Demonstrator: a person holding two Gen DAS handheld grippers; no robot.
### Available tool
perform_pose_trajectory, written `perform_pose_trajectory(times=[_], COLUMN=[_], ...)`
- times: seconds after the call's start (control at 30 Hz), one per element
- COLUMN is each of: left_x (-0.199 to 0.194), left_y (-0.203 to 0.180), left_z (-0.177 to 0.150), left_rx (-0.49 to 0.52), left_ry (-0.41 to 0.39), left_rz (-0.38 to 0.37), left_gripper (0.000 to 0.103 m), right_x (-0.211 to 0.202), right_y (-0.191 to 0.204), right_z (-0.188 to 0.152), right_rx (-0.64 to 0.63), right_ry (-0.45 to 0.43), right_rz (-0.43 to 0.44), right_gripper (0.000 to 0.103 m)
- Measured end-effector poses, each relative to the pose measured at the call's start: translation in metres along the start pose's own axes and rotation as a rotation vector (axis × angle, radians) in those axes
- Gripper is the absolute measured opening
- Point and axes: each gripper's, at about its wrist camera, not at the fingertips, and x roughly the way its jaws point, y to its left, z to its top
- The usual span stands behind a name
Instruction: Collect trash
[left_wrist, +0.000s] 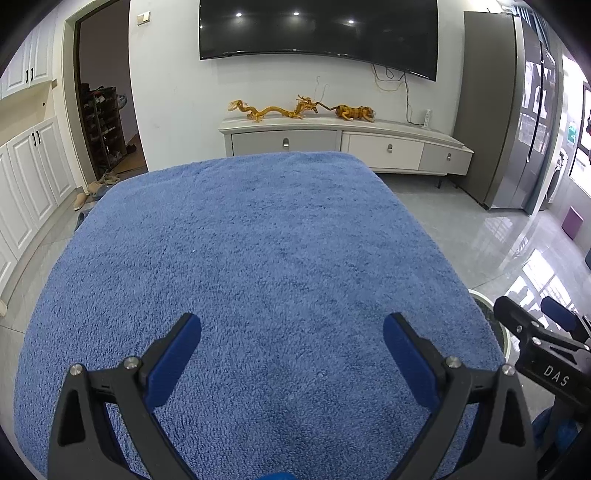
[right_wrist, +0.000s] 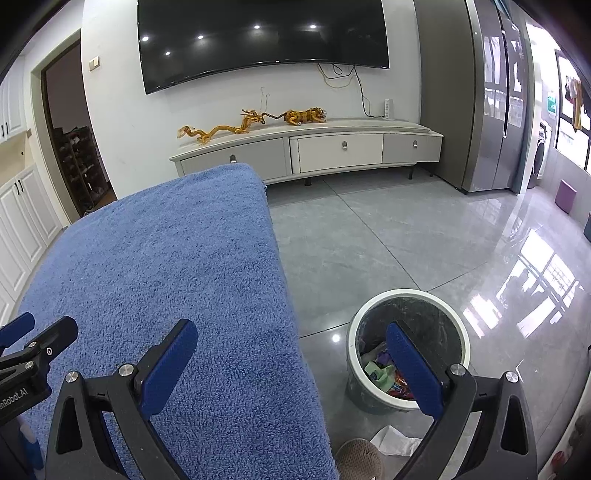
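Left gripper (left_wrist: 291, 328): I read its jaws as spread wide, nothing between the blue pads (left_wrist: 173, 362). It hangs over the blue towel (left_wrist: 258, 240), which fills the ground beneath and ahead of it.

Right gripper (right_wrist: 291, 332): jaws likewise wide apart and empty. Its left finger sits over the towel's right edge, its right finger over the bin (right_wrist: 458, 325).

Bin: white-rimmed, dark-lined, on the grey floor (right_wrist: 369, 236) just right of the towel, ahead of and below my right gripper. Inside, coloured wrappers (right_wrist: 384, 373) in green, purple and red, partly hidden by the right pad.

White scrap (right_wrist: 395, 439): crumpled, on the floor near the bin's base, below the right gripper, beside a beige slipper (right_wrist: 356, 458).

Each gripper shows at the edge of the other's view: right one (left_wrist: 543, 332) to the left gripper's right, beside the bin rim (left_wrist: 491, 306).

Beyond both: low white cabinet (left_wrist: 369, 147) with golden dragon (left_wrist: 273, 109) and tiger (left_wrist: 354, 112) figures, dark TV (left_wrist: 317, 29) above, grey fridge (left_wrist: 517, 110) to the right.
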Motion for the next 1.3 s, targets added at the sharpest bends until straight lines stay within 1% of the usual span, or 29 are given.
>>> perform_pose_trajectory(times=[0.37, 0.83, 1.3], left_x=[-0.003, -0.007, -0.011], left_y=[0.007, 0.022, 0.020], left_z=[0.000, 0.000, 0.001], left_rx=[-0.022, -0.065, -0.070], left_ry=[-0.015, -0.024, -0.036], left_rz=[0.014, 0.053, 0.061], left_gripper=[0.100, 0.100, 0.100], right_x=[-0.003, -0.005, -0.008], right_y=[-0.005, -0.017, -0.019], right_z=[0.001, 0.003, 0.002], right_rx=[0.012, 0.036, 0.045], right_ry=[-0.012, -0.024, -0.032], right_rz=[-0.010, -0.035, -0.039], right_gripper=[0.103, 0.103, 0.103])
